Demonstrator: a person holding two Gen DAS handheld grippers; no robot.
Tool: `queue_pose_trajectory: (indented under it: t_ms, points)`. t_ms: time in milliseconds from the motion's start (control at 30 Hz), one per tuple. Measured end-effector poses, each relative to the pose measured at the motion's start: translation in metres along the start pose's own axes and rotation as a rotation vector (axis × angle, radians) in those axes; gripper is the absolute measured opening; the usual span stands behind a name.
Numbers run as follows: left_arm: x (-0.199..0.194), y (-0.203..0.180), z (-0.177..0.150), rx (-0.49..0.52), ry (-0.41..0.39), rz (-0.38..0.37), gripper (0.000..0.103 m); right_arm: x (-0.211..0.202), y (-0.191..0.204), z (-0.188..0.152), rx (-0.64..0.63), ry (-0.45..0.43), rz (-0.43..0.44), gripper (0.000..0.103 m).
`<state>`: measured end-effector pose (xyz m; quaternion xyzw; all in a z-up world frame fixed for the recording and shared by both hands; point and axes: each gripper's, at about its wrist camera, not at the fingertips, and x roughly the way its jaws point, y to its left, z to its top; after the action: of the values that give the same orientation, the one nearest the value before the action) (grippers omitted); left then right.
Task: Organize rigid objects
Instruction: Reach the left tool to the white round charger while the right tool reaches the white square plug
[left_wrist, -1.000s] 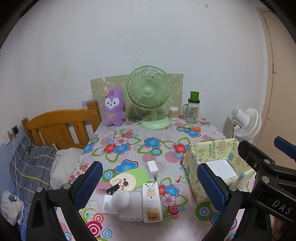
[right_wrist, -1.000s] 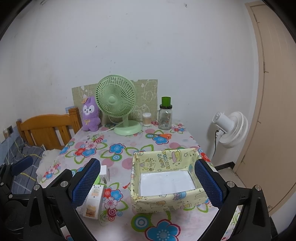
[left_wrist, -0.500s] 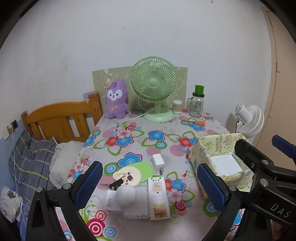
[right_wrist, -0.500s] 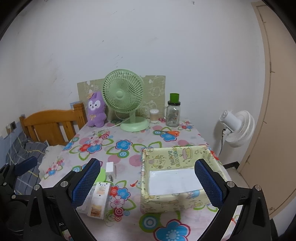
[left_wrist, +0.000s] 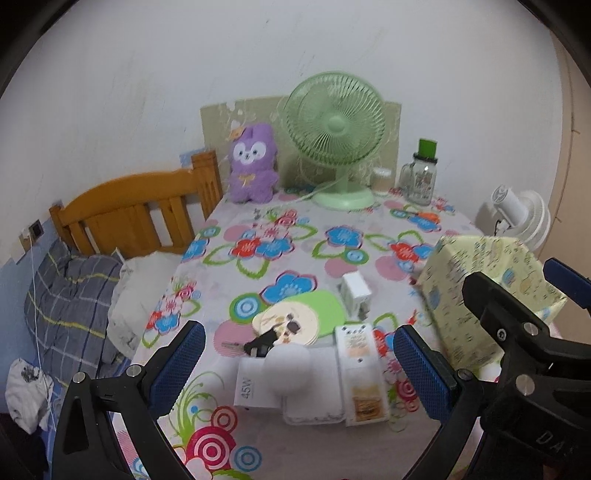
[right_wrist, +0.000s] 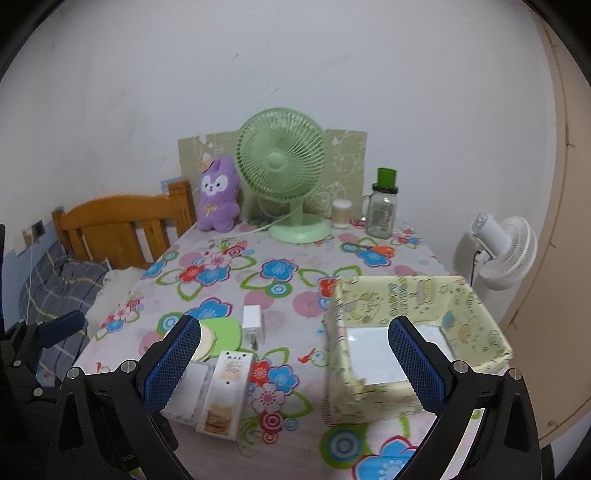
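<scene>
Bench (right_wrist: 295, 325) with floral cloth carries all items. Yellow patterned box (right_wrist: 476, 314) sits open at the bench's right side, a white sheet on its floor. Green fan (right_wrist: 282, 162) stands at the far edge. Near front edge: flat white packages (left_wrist: 314, 384), round card (left_wrist: 286, 323), white charger (left_wrist: 354, 293) upright behind them. Left gripper (left_wrist: 299, 373) above the packages, jaws apart, empty. Right gripper (right_wrist: 293, 365) between packages and box, jaws apart, empty.
</scene>
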<state>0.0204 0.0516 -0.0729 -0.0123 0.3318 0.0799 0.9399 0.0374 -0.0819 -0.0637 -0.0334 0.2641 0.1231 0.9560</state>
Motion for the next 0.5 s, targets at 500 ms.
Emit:
queue_pose_trajectory:
  t_ms: [500]
  points:
    - [0.056, 0.022, -0.034, -0.031, 0.158, 0.033, 0.103, 0.053, 0.027, -0.033, -0.020, 0.128, 0.037, 0.100]
